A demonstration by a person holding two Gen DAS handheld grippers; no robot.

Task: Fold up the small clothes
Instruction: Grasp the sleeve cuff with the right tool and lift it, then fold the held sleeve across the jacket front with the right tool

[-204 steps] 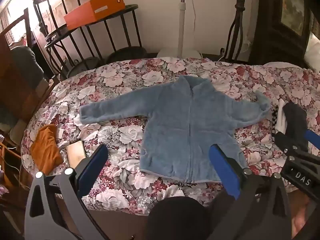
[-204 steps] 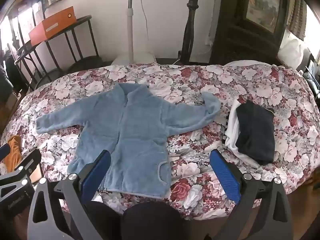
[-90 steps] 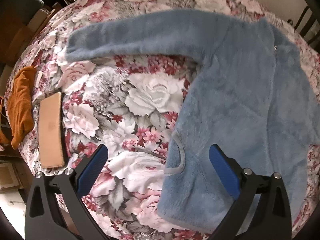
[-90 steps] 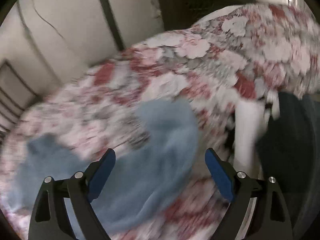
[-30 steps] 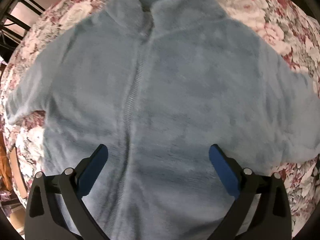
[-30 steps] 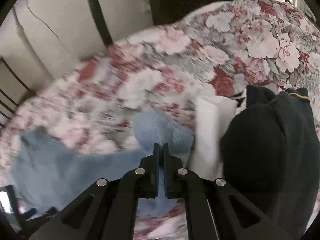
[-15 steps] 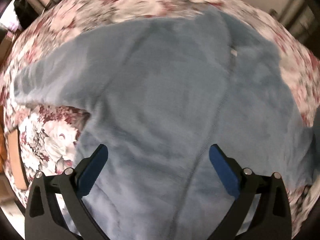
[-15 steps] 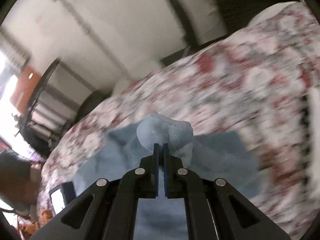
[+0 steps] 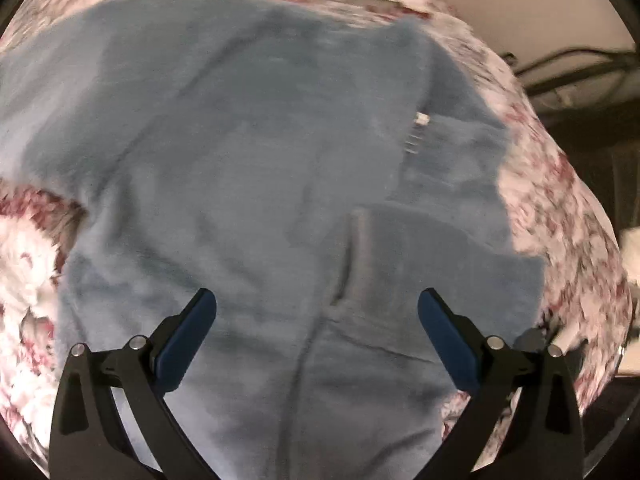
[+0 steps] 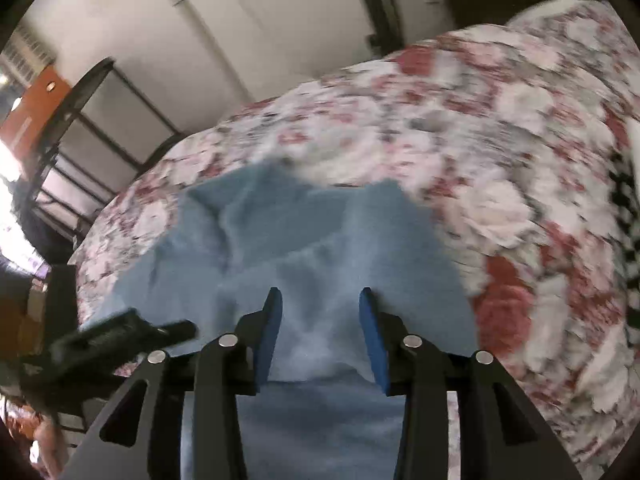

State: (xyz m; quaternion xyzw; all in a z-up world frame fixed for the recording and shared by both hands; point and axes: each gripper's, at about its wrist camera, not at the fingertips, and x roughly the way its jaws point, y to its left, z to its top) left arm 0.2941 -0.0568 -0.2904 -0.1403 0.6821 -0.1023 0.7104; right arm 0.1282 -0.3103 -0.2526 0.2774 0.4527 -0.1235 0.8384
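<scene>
Blue fleece zip-up jacket (image 9: 248, 184) on floral quilted bed (image 10: 520, 160), one sleeve (image 9: 432, 252) folded across; both grippers' fingers spread, holding nothing.

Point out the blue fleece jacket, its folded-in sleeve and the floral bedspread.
blue fleece jacket (image 9: 240, 168): left wrist view, on the chest panel.
folded-in sleeve (image 9: 440, 264): left wrist view, on the sleeve lying across the body.
floral bedspread (image 10: 500, 128): right wrist view, on bare quilt beyond the jacket.

A floral bedspread (image 10: 500, 128) fronts a white wall (image 10: 248, 20) and black metal rack (image 10: 80, 128).
</scene>
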